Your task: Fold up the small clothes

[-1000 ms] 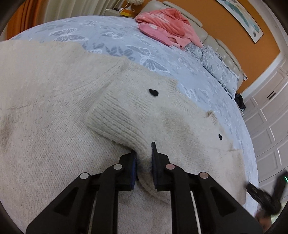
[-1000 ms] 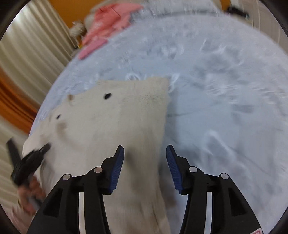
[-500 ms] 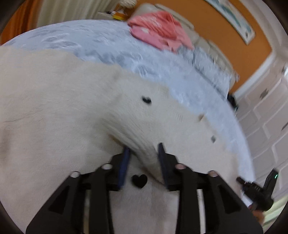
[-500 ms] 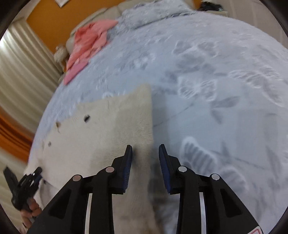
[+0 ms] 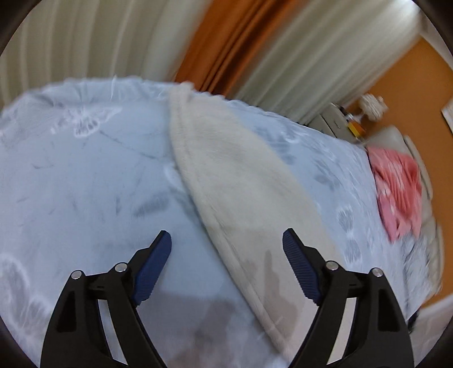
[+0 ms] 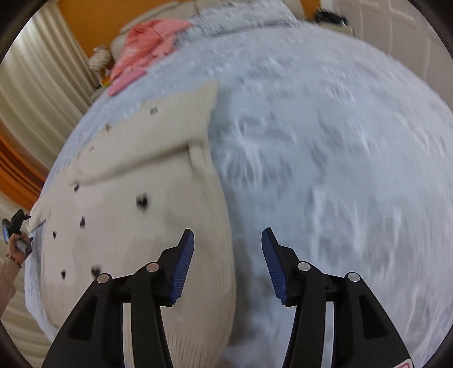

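Sweater [image 6: 136, 215] lies flat on bedspread [image 6: 325, 158]; clothes pile [image 6: 147, 48] behind it, near the headboard [image 6: 158, 22].

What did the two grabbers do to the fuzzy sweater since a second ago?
The left hand-held gripper let go of the sweater sleeve, opened wide and swung away toward the curtains. The right hand-held gripper pinched partly closed, then opened again. The sweater stays on the bed; the pink clothes stay put.

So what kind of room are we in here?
Most likely a bedroom: a bed with a butterfly-print bedspread, an upholstered headboard, and long curtains along the wall.
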The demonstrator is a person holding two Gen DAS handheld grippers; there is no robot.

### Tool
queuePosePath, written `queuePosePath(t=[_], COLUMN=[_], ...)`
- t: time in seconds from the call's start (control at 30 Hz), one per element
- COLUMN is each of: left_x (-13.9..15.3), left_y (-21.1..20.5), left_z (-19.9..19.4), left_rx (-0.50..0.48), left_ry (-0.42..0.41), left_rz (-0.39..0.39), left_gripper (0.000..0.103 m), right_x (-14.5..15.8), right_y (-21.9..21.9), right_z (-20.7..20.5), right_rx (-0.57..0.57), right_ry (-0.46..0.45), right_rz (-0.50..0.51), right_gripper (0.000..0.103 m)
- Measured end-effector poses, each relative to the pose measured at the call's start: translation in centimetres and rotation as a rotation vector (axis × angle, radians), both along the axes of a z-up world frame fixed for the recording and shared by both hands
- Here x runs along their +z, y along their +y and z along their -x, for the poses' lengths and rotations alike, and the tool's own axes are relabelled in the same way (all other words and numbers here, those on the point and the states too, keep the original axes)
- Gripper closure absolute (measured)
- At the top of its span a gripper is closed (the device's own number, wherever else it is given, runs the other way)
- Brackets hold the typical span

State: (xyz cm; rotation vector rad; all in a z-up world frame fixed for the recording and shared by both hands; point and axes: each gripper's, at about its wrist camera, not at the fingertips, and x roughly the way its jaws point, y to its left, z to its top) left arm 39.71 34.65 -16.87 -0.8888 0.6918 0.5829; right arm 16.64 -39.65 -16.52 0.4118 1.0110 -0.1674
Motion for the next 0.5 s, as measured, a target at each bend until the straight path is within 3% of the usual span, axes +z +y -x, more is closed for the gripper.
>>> queuePosePath(t=[0.07,0.1,0.13,0.17,0.23,0.3,0.4,0.5], left_x=[0.1,-0.1,-0.4,0.0,2.5,6.2,13.1,16.5], left_y=[0.2,0.0,0.1,0.0,-1.2,-4.3,-13.4,-24.2], left_z=[-0.7,-1.6,-2.4,-2.9,-3.5,-4.4,-3.4,-0.9], left_rx=[-0.009,-0.063,-0.098,-0.093,-0.120,-0.218,-0.481,-0.775], left_ry=[-0.002,0.001,0.014,0.014,-0.074,-0.161,-0.338,-0.446], left_rz=[-0.020,-0.006,0.020,0.009,-0.045,-0.096,-0.201,-0.230], left_gripper=[0.043,0.079,0.095,0.095,0.096,0.096,0.096,0.092], right_x=[0.2,0.4,0.6,0.8,1.3,2.1,2.8,2.9], right_y=[0.5,0.8,1.1,1.3,1.6,1.6,2.0,2.8], right_z=[1.5,1.8,2.0,2.3,2.4,2.2,1.8,1.0], right_rx=[-0.018,-0.019,-0.022,-0.022,-0.027,-0.041,-0.043,-0.034], right_ry=[0.005,0.011,0.016,0.015,0.010,-0.014,-0.048,-0.067], right_rz=[-0.015,-0.016,-0.005,0.001,0.006,-0.006,-0.022,-0.046], right_gripper=[0.054,0.054,0.054,0.054,0.054,0.054,0.053,0.052])
